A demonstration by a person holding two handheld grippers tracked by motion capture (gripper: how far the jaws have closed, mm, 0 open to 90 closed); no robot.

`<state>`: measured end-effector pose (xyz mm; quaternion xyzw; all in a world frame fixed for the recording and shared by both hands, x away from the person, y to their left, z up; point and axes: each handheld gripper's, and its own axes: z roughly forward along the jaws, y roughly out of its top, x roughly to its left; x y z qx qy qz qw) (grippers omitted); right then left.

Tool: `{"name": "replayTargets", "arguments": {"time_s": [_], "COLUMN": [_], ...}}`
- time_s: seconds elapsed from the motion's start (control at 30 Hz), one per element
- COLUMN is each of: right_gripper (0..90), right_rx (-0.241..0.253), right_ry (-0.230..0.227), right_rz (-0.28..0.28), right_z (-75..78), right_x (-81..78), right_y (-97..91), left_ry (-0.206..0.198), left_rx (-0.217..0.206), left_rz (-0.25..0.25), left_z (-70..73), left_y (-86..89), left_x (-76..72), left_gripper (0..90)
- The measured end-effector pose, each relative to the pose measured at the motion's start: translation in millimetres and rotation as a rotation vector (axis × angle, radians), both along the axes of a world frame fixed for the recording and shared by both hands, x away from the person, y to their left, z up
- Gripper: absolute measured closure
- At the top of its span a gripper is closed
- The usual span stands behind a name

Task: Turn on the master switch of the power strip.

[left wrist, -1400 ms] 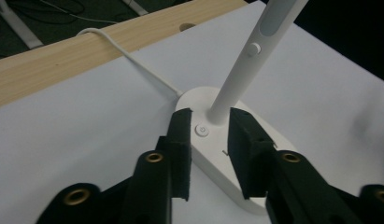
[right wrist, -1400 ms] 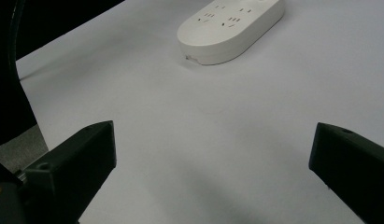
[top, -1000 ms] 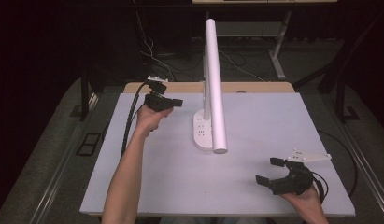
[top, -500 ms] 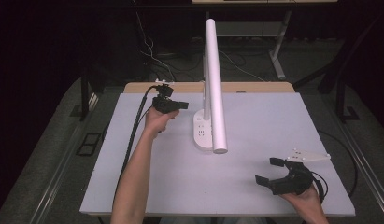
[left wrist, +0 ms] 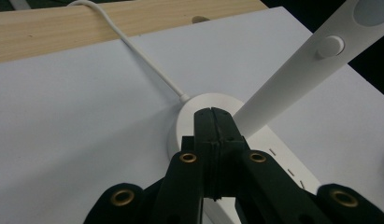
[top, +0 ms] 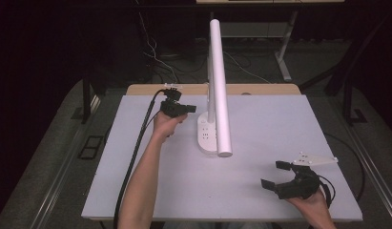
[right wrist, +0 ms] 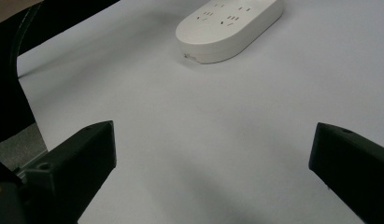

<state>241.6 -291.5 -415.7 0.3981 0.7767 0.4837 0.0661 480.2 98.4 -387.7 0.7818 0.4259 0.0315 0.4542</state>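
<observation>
White table [top: 136, 191], dark room around it: a desk lamp stands at centre with a gripper on either side.

Left gripper [top: 190, 109], jaws clenched on nothing, hovers at the lamp's 9 o'clock, its tip just over the round rear of the lamp base [top: 208, 136]; the lamp arm [top: 220, 86] slants up past it at 2 o'clock and a white cord [left wrist: 133, 51] runs to the wooden far edge [top: 260, 89]. Right gripper [top: 274, 174], jaws spread wide and holding nothing, rests near the table's 5 o'clock corner, bare sheet between it and the base.
</observation>
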Motion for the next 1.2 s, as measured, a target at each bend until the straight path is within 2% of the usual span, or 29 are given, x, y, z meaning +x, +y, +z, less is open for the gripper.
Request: {"name": "replayTargets", "arguments": {"time_s": [0.23,0.77,1.2], "right_gripper": [0.1,0.1,0.1], "right_rx": [-0.002,-0.008,-0.01], "right_ry": [-0.001,0.002,0.01], "right_rz": [0.0,0.006,0.008], "right_z": [-0.3,-0.6,-0.9], "right_x": [0.3,1.4,1.9], "right_y": [0.1,0.0,0.5], "left_ry": [0.007,0.039,0.044], "left_rx": [0.01,0.0,0.012], "left_rz": [-0.001,0.012,0.017], "left_z": [-7.2,-21.5,-32.5], "left_y": [-4.8,-16.9,-26.7], "left_x": [1.3,2.6,2.9], "left_gripper": [90.0,90.0,90.0]}}
